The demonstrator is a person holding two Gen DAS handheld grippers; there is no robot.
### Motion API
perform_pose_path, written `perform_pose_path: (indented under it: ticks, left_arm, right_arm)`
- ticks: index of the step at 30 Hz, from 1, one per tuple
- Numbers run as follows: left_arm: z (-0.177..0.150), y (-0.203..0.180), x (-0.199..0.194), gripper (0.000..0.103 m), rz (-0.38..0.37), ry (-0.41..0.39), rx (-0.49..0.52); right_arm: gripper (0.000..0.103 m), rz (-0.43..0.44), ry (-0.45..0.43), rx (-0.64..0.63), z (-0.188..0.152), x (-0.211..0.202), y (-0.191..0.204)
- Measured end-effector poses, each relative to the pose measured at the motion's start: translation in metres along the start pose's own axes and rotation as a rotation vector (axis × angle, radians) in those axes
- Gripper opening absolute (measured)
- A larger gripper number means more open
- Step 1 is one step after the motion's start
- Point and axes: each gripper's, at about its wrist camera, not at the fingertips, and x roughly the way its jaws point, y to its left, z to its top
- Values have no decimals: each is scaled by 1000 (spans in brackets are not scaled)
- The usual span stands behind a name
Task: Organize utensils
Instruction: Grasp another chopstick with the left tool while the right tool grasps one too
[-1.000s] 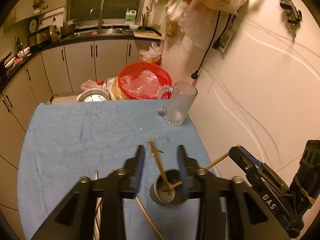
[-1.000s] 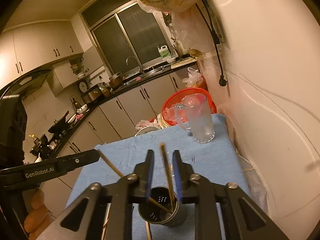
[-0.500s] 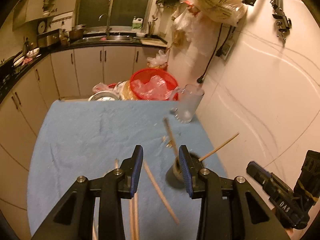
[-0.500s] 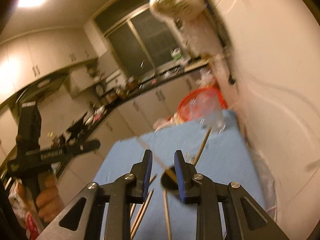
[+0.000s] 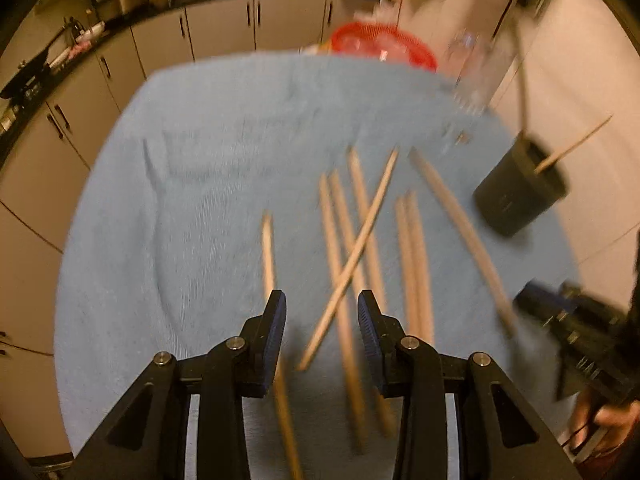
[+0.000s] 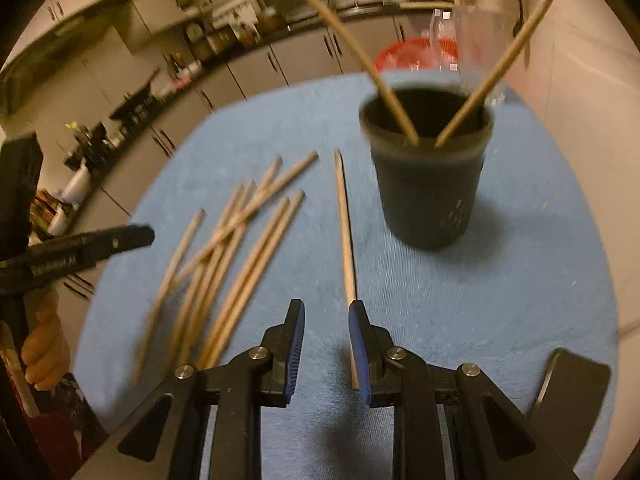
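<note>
Several wooden chopsticks [image 5: 348, 240] lie scattered on the blue towel [image 5: 192, 208]. My left gripper [image 5: 321, 312] hangs open just above them, and one crossed chopstick runs under the gap between its jaws. A dark cup [image 5: 516, 192] with two chopsticks in it stands to the right. In the right wrist view my right gripper [image 6: 326, 314] is open, low over the towel [image 6: 460, 300]. A single chopstick [image 6: 345, 240] lies along its right finger. The cup [image 6: 428, 188] stands ahead, and the chopstick pile [image 6: 232, 248] lies to the left. The picture is blurred.
A clear glass pitcher [image 5: 476, 68] and a red basket [image 5: 380, 46] stand at the towel's far edge near the wall. The other gripper's tip [image 6: 132, 238], held by a hand [image 6: 44, 344], reaches in from the left. Kitchen cabinets lie beyond the table.
Both grippers have dropped from above the cup toward the towel and tilted down. Two chopsticks stay in the cup. The loose chopsticks now fill both views.
</note>
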Motion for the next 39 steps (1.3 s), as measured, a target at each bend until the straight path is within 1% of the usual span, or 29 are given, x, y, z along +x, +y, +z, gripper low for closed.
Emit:
perform_pose_path:
  ticks: [2, 6, 8, 9, 10, 11, 12, 13, 15, 17, 19, 21, 23, 25, 26, 27, 29, 31, 32, 33, 35, 37, 39]
  left_arm:
    - [-6, 1, 11, 38, 5, 18, 23]
    - [-13, -11, 22, 38, 43, 4, 93]
    - [-14, -17, 29, 37, 54, 5, 117]
    - [-14, -20, 33, 35, 63, 12, 119]
    - [-13, -19, 35, 28, 64, 12, 112]
    - [-13, -19, 34, 12, 53, 2, 102]
    - [-13, -17, 36, 11, 55, 18, 98]
    - [-15, -17, 37, 8, 56, 28, 89]
    - [-23, -15, 37, 7, 79, 35, 79]
    - [-35, -13, 33, 6, 92, 29, 79]
    - [-51, -10, 25, 6, 72, 41, 67]
    - [-71, -7, 15, 6, 32, 50, 60]
    - [-90, -5, 6, 6, 13, 56, 54]
    - [-107, -5, -2, 7, -41, 77, 63]
    - [-113, -4, -6, 7, -63, 81, 67]
    - [-117, -3, -10, 10, -68, 85, 70]
    - [-116, -2, -16, 12, -46, 62, 81]
    - [-108, 3, -21, 12, -27, 34, 65]
    - [-102, 7, -24, 12, -31, 28, 57]
    - [-92, 8, -24, 12, -51, 17, 50]
    - [-75, 8, -19, 12, -71, 22, 44]
    - [-56, 4, -11, 12, -76, 12, 60]
    - [-39, 4, 0, 12, -41, 18, 67]
  right_arm:
    - [26, -20, 29, -7, -4, 10, -1]
    - [25, -52, 56, -16, -7, 24, -3]
    - [24, -65, 63, -34, -10, 28, -3]
    - [21, -84, 56, -45, -11, 28, -1]
    - [17, -100, 53, -55, -12, 28, 1]
    - [12, -101, 51, -64, -12, 29, 3]
    - [9, -100, 52, -66, -14, 28, 4]
    - [7, -103, 52, -68, -15, 27, 4]
    - [7, -102, 58, -83, -21, 22, 8]
    - [6, -83, 65, -101, -32, 14, 10]
    - [6, -67, 78, -114, -45, 3, 11]
    - [6, -38, 103, -146, -63, -11, 14]
    - [7, 21, 152, -171, -80, -24, 16]
    - [9, 71, 192, -187, -91, -34, 15]
    - [10, 67, 197, -199, -95, -40, 15]
    - [10, 46, 183, -209, -95, -45, 13]
    - [14, 5, 125, -211, -88, -57, 8]
    - [16, 5, 96, -176, -76, -62, 2]
    - [16, 16, 77, -155, -67, -64, 0]
    - [16, 24, 59, -144, -57, -63, 1]
    - [16, 30, 35, -128, -40, -56, 7]
    - [16, 54, 39, -124, -24, -41, 15]
    - [16, 68, 58, -110, -6, -23, 24]
